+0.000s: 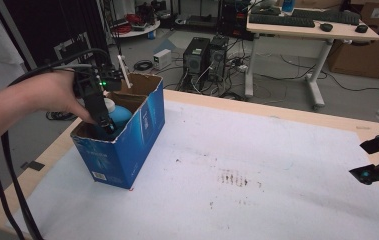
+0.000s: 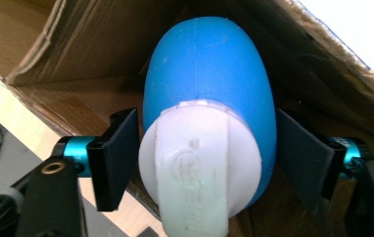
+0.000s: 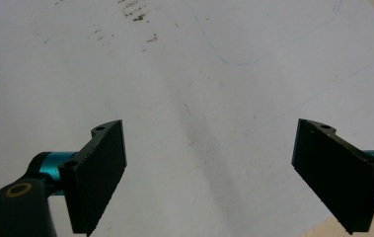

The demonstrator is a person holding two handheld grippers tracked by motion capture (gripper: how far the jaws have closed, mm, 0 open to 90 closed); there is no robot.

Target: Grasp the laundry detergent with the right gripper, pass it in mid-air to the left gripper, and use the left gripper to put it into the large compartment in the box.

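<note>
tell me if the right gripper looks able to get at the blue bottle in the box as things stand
Probably not: the right gripper sits across the table, and the left gripper already straddles the blue bottle inside the box.

blue bottle's [image 1: 120, 116] base hidden in box [image 1: 127, 150], cap [image 2: 199, 168] cropped, perhaps gripped

left gripper [image 1: 108, 126] inside blue box [image 1: 122, 150], jaws down at blue bottle [image 1: 120, 116] | white cap beside gripper | box near table's [image 1: 277, 115] left edge | right gripper [image 1: 377, 160] far right of box, jaws apart, over white sheet [image 1: 257, 165]
</note>
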